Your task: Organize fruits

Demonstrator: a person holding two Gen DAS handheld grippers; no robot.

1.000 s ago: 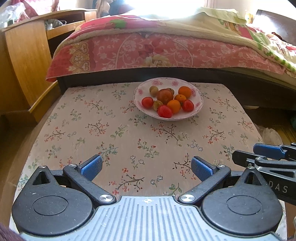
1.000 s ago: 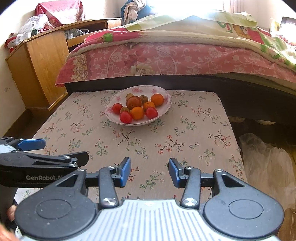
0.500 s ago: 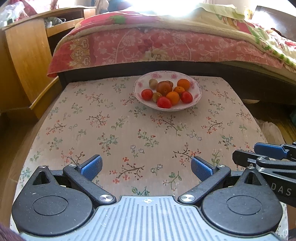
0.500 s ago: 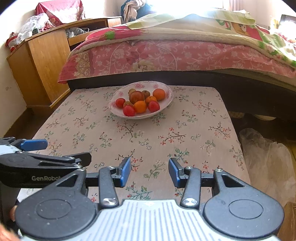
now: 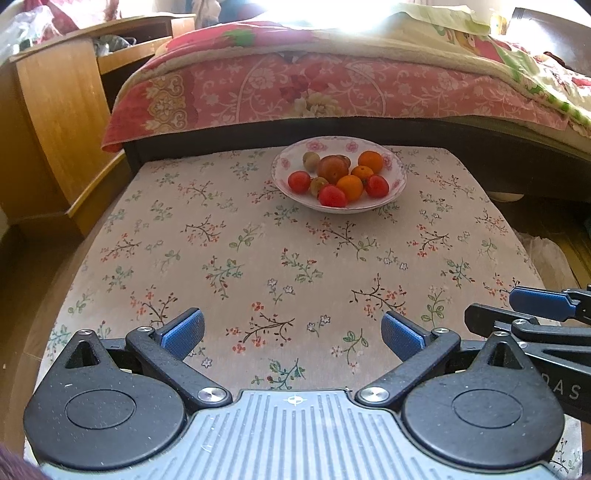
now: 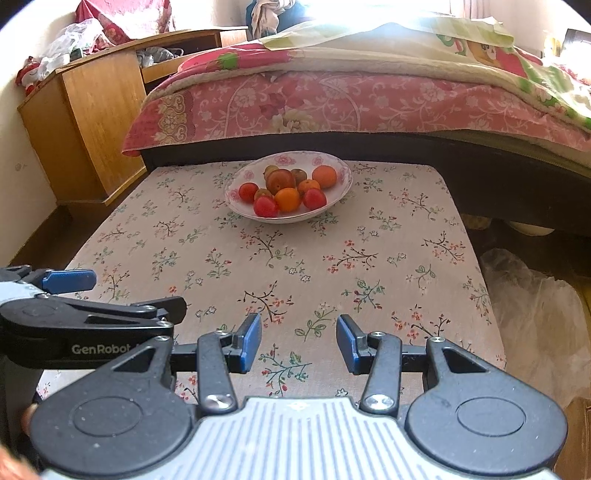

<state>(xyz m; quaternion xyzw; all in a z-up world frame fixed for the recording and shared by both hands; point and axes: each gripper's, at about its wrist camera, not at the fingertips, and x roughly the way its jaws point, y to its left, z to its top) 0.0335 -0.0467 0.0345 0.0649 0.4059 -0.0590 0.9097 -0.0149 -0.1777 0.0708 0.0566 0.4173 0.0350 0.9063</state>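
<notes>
Left wrist: round glossy fruits [image 5: 338, 176] in porcelain bowl [image 5: 397, 183]; both hand-held grippers spread, empty.

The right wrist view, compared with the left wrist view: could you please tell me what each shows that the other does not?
Only the right wrist view shows the clear plastic bag on the floor at full size, and the clutter on top of the wooden cabinet. Only the left wrist view shows the dark headboard at upper right. Both show the bowl of fruit on the flowered cloth, the bed, and both tools open and empty.
</notes>
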